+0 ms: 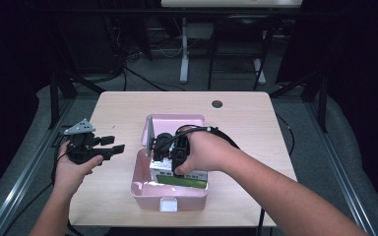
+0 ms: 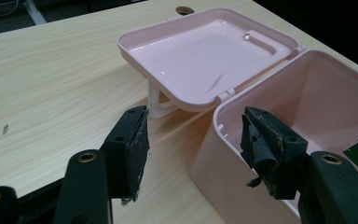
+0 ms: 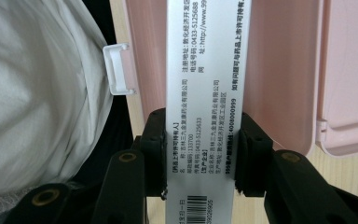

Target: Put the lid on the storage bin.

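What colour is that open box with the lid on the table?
Pale pink. The box and its lid show best in the left gripper view.

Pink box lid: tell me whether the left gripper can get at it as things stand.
Probably yes. The left gripper is open beside the pink box, and bare table lies between it and the open lid.

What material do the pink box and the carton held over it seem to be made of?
Pink box: probably moulded plastic, smooth and glossy; its open lid shows light reflections and a moulded hinge.
Carton: likely thin printed cardboard, with flat faces, sharp edges, text and a barcode. The right tool clamps it.
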`<state>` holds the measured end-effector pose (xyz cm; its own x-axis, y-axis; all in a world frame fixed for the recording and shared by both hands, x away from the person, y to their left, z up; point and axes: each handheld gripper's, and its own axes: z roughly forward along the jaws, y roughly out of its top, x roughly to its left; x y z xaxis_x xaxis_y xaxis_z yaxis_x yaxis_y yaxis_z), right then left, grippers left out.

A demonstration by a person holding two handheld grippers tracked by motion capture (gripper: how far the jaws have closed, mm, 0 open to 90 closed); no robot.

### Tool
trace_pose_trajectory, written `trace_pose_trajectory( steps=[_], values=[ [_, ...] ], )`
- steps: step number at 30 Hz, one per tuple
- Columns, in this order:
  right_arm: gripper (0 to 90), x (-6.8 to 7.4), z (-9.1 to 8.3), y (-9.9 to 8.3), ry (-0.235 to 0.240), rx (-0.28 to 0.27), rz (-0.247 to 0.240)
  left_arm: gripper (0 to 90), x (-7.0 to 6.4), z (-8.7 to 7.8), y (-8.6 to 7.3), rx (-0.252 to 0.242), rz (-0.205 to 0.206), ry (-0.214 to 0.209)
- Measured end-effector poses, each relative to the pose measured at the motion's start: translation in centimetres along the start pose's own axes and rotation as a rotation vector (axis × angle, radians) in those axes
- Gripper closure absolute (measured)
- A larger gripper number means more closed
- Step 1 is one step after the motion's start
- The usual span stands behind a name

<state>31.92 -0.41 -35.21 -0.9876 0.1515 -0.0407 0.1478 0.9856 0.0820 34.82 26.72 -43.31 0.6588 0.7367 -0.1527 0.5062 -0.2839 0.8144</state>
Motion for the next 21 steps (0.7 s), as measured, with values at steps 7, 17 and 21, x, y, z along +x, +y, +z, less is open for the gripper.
trace_pose_trajectory(
  steps=[7, 17, 21],
  values=[
    [61.4, 0.3, 0.7, 0.2, 0.017, -0.001, -0.015, 41.1, 0.0, 0.0, 0.0, 0.000, 0.002, 0.000],
    [61.4, 0.7, 2.3, 0.2, 0.017, 0.020, -0.046, 41.1, 0.0, 0.0, 0.0, 0.002, 0.001, 0.000],
    [61.4, 0.8, 2.8, 0.1, 0.022, 0.014, -0.045, 41.2, 0.0, 0.0, 0.0, 0.004, 0.004, -0.001]
  ],
)
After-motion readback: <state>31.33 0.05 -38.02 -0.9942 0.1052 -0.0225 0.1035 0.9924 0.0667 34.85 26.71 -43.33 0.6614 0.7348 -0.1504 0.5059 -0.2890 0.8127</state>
